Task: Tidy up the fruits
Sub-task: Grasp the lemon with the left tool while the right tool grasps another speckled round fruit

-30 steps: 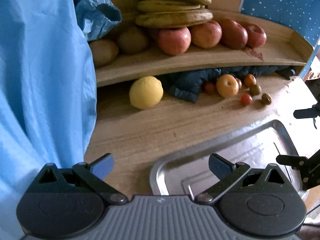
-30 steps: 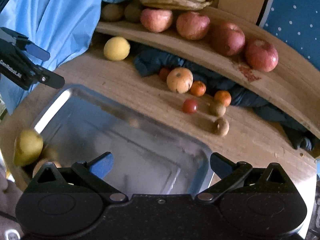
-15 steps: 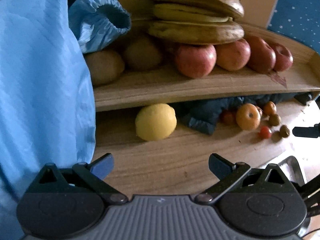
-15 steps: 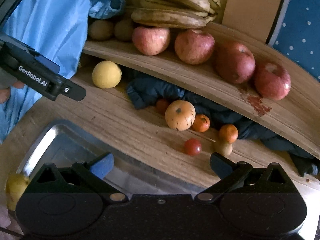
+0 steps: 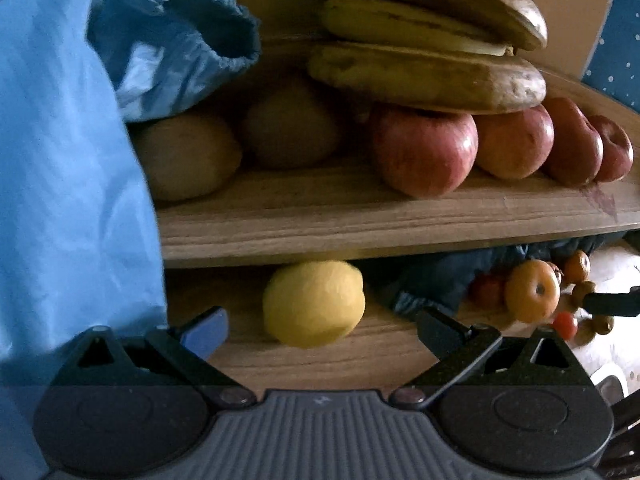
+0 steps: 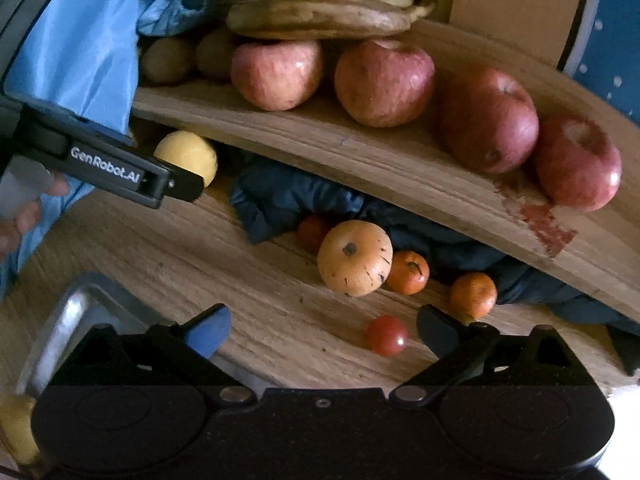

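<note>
Wooden shelf (image 5: pixel 360 220) above lemon (image 5: pixel 314 304)

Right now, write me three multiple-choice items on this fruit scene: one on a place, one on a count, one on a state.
1. Where does the round yellow lemon lie?
A. on the wooden tabletop under the raised wooden shelf
B. on the shelf
C. in the metal tray

2. How many red apples stand on the shelf?
A. two
B. four
C. six

3. How is the left gripper?
A. shut on the lemon
B. shut, empty
C. open, with the lemon ahead between its fingers

Answers:
1 A, the lemon sits below the shelf edge on the table.
2 B, the right wrist view shows four in a row.
3 C, both fingers stand apart and touch nothing.
</note>
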A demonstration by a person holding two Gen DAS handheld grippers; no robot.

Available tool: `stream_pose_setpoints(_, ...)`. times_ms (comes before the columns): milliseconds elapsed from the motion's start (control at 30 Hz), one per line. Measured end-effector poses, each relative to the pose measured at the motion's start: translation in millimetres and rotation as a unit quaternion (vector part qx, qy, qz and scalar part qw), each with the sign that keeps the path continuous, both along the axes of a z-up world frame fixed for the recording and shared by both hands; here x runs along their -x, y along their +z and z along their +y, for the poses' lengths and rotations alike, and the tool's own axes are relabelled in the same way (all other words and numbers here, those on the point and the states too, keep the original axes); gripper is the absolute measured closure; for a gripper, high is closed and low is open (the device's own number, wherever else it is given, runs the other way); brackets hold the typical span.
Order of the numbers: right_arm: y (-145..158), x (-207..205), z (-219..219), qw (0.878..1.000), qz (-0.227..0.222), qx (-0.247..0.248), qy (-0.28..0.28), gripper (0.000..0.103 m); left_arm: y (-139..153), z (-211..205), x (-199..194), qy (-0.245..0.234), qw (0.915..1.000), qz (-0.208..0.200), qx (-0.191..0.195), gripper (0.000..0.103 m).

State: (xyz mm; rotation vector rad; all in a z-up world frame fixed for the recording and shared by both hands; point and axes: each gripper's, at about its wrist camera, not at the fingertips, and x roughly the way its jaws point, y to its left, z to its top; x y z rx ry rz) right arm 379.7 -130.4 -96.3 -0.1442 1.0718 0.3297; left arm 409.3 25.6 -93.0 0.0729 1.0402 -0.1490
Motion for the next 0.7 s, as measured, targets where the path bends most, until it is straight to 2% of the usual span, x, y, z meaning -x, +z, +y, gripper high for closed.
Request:
stream_pose_setpoints(467,-13.9,-22.4,-3.9,0.998,0.016,-0.045,-0.038,0.022,-16.0,-0.5,-13.1,0.010,0.9999,0.004,0.008,0.005)
stream_pose_setpoints(700,-17.1,-27.7,-5.9,0.997,0.015,-0.058,-0.053,0.024,-22.7,6.1,-5.2,0.021,0.9995,0.010,0.020,0.016)
